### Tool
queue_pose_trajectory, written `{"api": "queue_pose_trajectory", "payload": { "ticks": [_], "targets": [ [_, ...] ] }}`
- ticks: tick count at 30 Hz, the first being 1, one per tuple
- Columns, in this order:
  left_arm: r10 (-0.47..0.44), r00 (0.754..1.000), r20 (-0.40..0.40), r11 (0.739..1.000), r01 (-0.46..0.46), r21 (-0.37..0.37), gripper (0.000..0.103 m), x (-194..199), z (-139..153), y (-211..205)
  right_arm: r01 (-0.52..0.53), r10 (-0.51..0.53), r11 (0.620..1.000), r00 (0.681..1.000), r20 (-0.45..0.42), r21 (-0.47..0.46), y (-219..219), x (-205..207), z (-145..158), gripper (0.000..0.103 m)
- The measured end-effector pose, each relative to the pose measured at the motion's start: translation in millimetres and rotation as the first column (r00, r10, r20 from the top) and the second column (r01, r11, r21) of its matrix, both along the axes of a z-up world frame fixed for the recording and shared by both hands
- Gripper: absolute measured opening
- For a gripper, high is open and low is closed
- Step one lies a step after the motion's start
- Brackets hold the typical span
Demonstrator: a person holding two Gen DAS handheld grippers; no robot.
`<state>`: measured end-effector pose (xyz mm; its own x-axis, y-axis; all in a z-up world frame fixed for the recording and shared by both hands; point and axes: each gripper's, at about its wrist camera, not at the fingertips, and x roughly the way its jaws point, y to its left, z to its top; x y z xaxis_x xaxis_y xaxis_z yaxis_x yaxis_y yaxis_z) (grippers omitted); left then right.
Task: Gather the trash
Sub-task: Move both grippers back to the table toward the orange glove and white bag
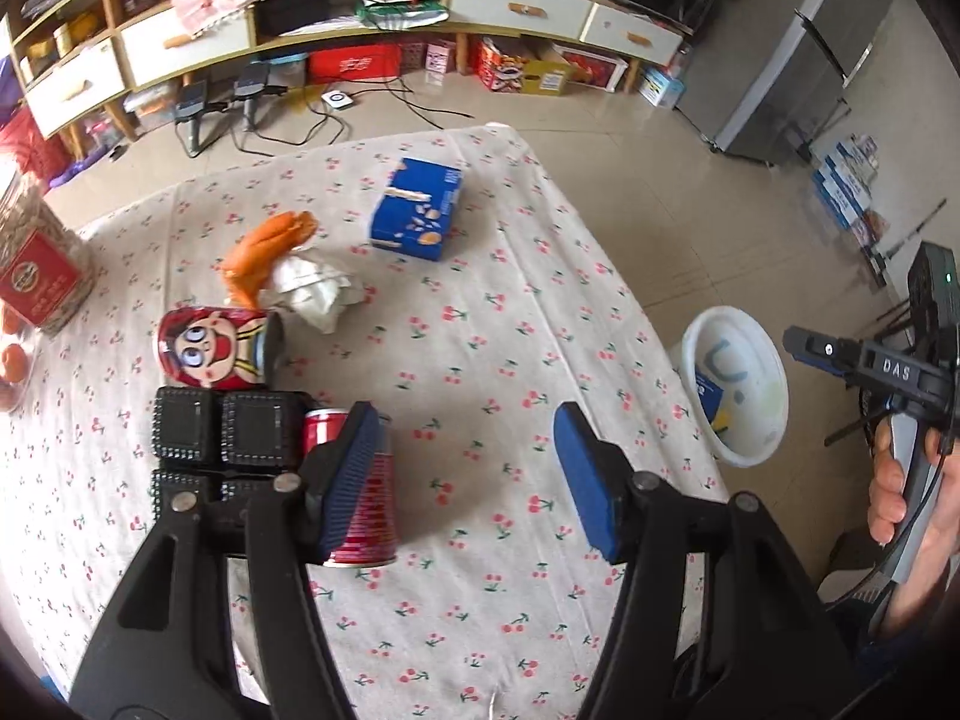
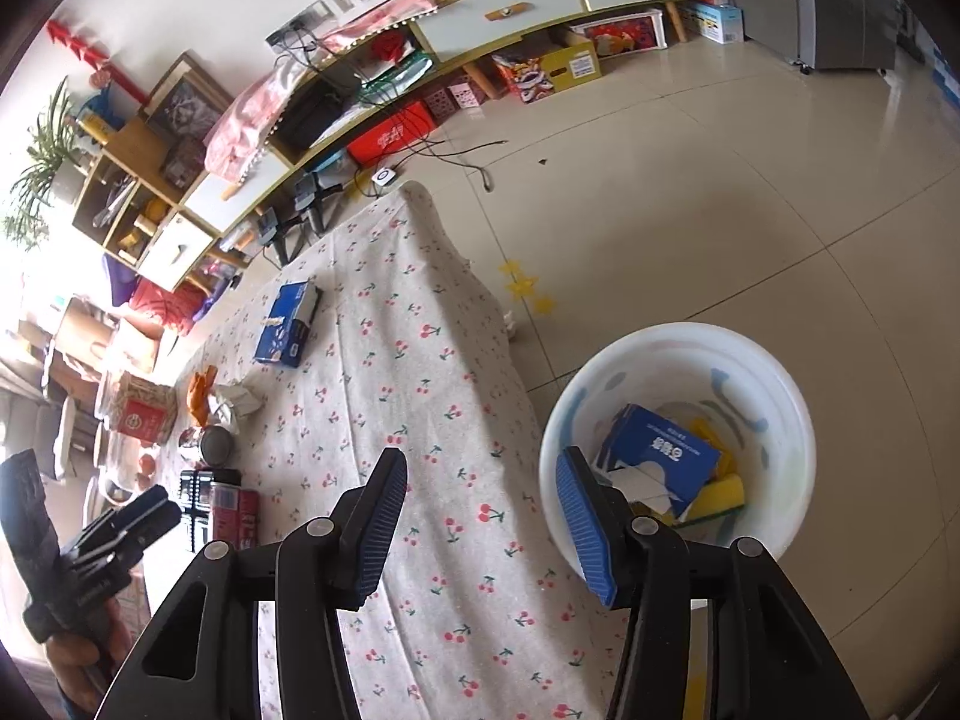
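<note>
On the cherry-print tablecloth (image 1: 480, 360) lie a blue box (image 1: 418, 208), a crumpled white tissue (image 1: 315, 291), an orange peel (image 1: 267, 252), a cartoon can on its side (image 1: 216, 354) and a red can (image 1: 363, 492). My left gripper (image 1: 465, 480) is open and empty above the cloth, its left finger beside the red can. My right gripper (image 2: 480, 528) is open and empty over the table's right edge, next to the white bin (image 2: 774, 372). The bin holds a blue box (image 2: 660, 450) and yellow scraps. The bin also shows in the left wrist view (image 1: 762, 372).
Black square blocks (image 1: 228, 432) sit left of the red can. A jar with a red label (image 1: 36, 276) stands at the table's far left. The right gripper (image 1: 870, 360) shows at the right of the left wrist view. A shelf unit (image 1: 360, 18) lines the far wall.
</note>
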<state>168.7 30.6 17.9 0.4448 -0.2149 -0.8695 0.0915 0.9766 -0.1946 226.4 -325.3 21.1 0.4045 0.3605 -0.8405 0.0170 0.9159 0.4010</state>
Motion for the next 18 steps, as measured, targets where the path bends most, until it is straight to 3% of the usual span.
{"api": "queue_pose_trajectory", "payload": {
  "ticks": [5,18],
  "targets": [
    [0.066,0.998,0.004,0.998,-0.066,-0.020,0.062,2.3,3.9,35.2,-0.054,0.054,0.999,0.998,0.012,0.006,32.3,3.2,2.5,0.054],
    [0.131,0.991,-0.030,0.991,-0.132,-0.012,0.062,12.7,-7.7,91.5,-0.171,0.171,0.985,0.981,0.088,-0.007,101.8,29.3,5.7,0.058]
  ]
}}
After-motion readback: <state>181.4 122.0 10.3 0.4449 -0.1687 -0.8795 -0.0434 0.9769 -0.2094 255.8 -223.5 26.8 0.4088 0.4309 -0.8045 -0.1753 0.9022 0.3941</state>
